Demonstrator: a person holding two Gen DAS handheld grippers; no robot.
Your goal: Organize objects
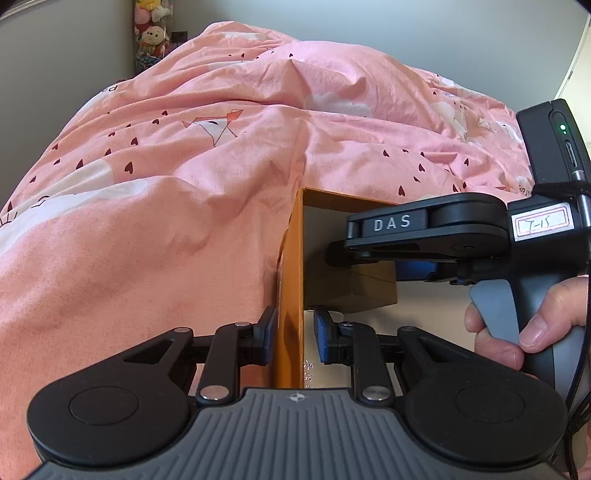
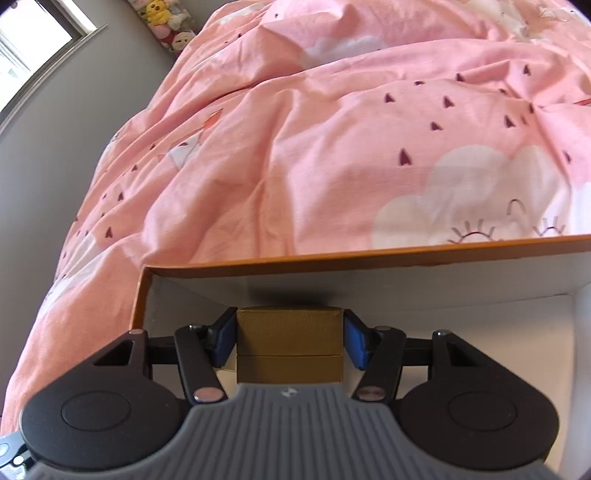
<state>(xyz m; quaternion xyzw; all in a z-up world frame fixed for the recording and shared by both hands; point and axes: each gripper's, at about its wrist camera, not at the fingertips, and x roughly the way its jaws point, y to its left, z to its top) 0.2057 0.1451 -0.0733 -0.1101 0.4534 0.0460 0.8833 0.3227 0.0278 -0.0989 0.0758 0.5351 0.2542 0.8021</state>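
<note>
An open orange box with a white inside lies on the pink bed; it also shows in the right wrist view. My left gripper straddles the box's left wall, one pad outside and one inside with a small gap on the inner side. My right gripper holds a small brown cardboard box between its blue pads, low inside the orange box near its far wall. In the left wrist view the brown box sits under the right gripper.
A rumpled pink duvet with hearts and clouds covers the bed around the box. Plush toys stand in a tube by the grey wall at the back left. A window is at the far left.
</note>
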